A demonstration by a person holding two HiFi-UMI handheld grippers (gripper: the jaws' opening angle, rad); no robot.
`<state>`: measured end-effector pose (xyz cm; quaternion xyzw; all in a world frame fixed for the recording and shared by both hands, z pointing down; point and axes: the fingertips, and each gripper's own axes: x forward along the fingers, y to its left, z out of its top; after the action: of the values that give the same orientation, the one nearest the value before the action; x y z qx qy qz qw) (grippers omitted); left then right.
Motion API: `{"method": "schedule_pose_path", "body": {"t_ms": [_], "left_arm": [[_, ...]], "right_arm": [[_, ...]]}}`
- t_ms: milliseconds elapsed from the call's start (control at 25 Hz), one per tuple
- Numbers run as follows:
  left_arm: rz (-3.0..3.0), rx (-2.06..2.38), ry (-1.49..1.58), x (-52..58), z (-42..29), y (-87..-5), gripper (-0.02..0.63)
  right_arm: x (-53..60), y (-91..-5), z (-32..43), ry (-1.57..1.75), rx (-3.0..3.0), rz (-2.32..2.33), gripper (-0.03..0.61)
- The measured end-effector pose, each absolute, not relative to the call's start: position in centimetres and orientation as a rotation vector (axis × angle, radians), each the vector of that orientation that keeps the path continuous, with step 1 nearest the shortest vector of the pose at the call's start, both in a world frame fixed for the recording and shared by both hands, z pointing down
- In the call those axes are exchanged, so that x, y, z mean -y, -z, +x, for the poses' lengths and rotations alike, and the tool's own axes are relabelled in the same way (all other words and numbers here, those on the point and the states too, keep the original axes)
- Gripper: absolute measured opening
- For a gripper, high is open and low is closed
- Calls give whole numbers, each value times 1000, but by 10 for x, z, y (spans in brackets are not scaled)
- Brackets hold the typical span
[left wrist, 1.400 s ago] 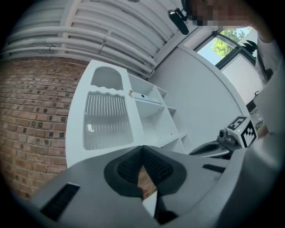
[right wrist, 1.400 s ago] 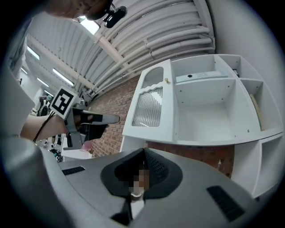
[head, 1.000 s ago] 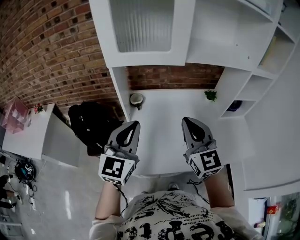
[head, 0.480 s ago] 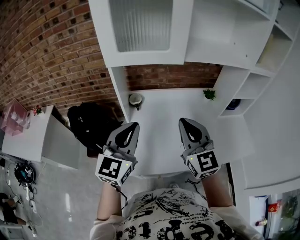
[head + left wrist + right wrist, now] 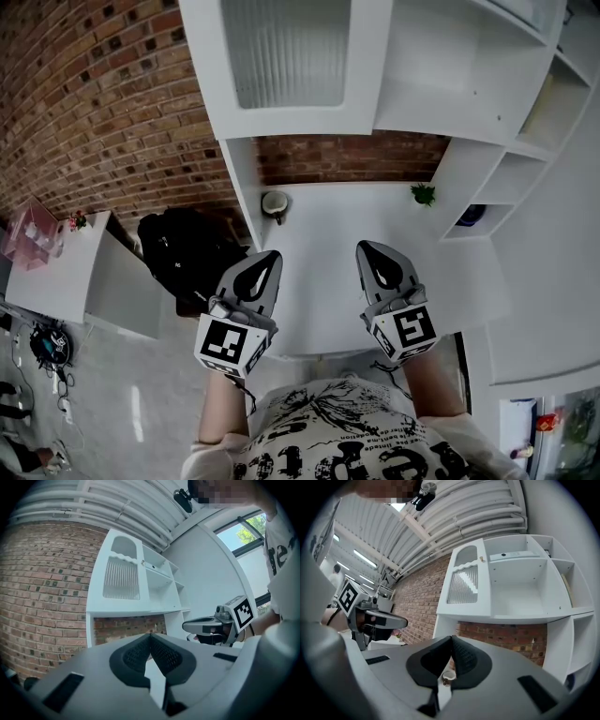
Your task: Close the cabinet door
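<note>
Standing open at the head view's top centre was the cabinet door (image 5: 286,61), ribbed pane, well apart from both tools. Lower, over the white counter (image 5: 328,225), left gripper (image 5: 270,255) and right gripper (image 5: 366,247) were each clenched on nothing. Hazards judged: a hard shove could have slammed the pane, and a low sweep could have tipped the small cup (image 5: 274,202).

The left claw (image 5: 273,254) and right claw (image 5: 362,247) are alike: smooth grey shells tapering to a point, each with a black teardrop-shaped hollow on top. The pads (image 5: 136,654) inside are black with a fine ribbed mesh. Behind each shell sits a white cube (image 5: 231,342) bearing black square markers. A thin dark cable (image 5: 246,392) hangs under the left one. The person wears a white T-shirt (image 5: 347,441) with bold black print and short sleeves (image 5: 202,457).
</note>
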<state>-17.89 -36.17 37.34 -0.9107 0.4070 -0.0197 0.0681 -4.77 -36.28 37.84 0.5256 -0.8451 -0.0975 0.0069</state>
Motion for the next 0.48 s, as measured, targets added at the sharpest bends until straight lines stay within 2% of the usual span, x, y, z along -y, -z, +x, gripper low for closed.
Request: {"method": "schedule_pose_path", "body": {"t_ms": [480], "left_arm": [[-2741,-1222,103,372,-176,-377,14]], "right_arm": [[377,-382,-51,280,2650,1627,12]]}}
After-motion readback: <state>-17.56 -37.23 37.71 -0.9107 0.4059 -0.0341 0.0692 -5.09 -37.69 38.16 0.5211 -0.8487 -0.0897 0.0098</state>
